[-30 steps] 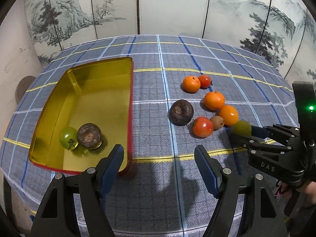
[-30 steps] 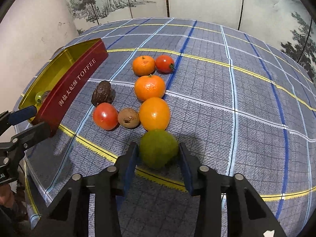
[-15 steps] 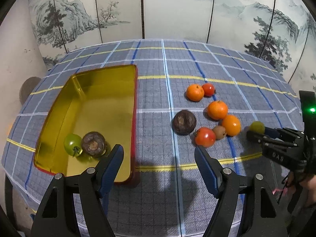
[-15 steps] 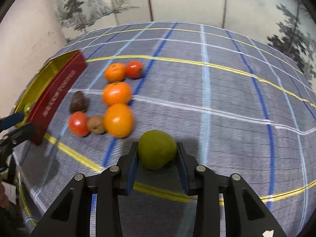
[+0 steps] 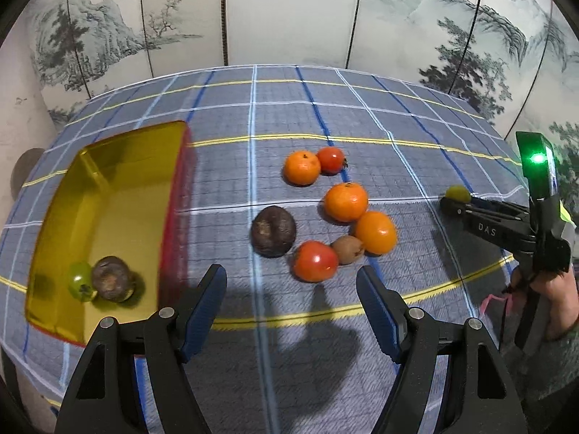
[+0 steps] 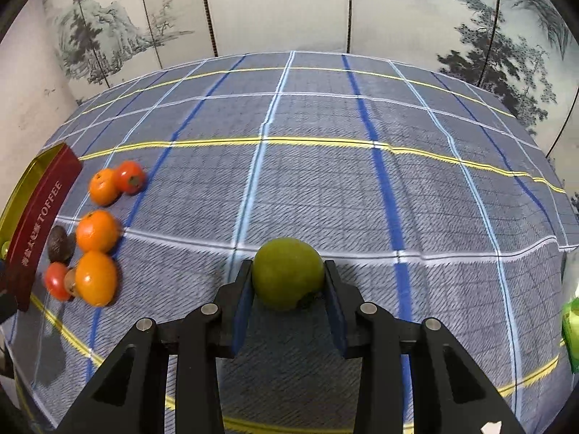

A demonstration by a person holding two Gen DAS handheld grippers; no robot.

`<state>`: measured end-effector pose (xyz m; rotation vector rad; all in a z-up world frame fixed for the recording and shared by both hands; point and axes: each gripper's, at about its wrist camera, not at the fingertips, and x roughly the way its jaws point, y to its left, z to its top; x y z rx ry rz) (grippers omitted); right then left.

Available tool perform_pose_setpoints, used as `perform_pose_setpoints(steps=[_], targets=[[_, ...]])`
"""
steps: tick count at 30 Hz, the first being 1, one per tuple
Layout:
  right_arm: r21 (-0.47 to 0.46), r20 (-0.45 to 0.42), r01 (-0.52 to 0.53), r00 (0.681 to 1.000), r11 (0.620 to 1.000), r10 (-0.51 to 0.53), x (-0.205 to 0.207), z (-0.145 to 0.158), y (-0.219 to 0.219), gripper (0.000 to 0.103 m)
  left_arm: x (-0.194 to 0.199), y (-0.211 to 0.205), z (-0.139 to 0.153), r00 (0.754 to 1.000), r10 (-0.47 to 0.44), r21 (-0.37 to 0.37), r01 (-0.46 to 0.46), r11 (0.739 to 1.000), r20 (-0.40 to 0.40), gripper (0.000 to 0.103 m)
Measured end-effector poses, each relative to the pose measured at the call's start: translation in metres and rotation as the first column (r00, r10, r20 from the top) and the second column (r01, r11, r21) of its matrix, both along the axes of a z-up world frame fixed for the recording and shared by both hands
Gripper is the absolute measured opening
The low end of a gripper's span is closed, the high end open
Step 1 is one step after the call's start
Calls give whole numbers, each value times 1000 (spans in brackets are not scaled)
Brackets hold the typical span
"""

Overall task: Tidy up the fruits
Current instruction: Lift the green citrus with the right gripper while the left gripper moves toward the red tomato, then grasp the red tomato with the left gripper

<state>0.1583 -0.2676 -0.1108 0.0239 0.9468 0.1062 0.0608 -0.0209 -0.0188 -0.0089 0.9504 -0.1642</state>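
My right gripper [image 6: 288, 285] is shut on a green fruit [image 6: 287, 275] and holds it above the cloth, right of the fruit pile; it also shows in the left wrist view [image 5: 456, 199]. My left gripper [image 5: 291, 300] is open and empty, just in front of a red tomato [image 5: 315, 261]. On the cloth lie three oranges [image 5: 345, 202], a brown kiwi [image 5: 348, 250], a dark wrinkled fruit [image 5: 273, 230] and a second tomato [image 5: 331, 160]. A gold tin [image 5: 108, 195] at the left holds a green fruit [image 5: 80, 282] and a dark fruit [image 5: 112, 284].
The table has a blue-grey checked cloth [image 6: 325, 181] and a painted folding screen [image 5: 289, 14] behind it. The tin's red side [image 6: 36, 228] reads TOFFEE. A green object [image 6: 571, 329] shows at the right edge.
My right gripper has carried the green fruit to the right, away from the fruit pile. My left gripper has shifted right, toward the pile, still open.
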Motion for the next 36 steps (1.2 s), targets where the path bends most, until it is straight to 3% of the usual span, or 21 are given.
perform_pose_setpoints(steps=[5, 28, 32, 36], targets=[[-45, 29, -11, 1000, 999, 12, 2, -2, 2, 35, 12, -7, -14, 1000, 5, -8, -5, 1000, -26, 74], [-29, 70, -13, 997, 999, 15, 1, -4, 3, 39, 33, -18, -44, 998, -12, 21, 14, 1000, -64, 54], [-29, 70, -13, 997, 999, 15, 1, -4, 3, 39, 34, -18, -44, 998, -20, 24, 22, 999, -58, 37], [-30, 70, -13, 997, 999, 16, 1, -4, 3, 40, 31, -17, -43, 998, -24, 21, 25, 999, -57, 36]])
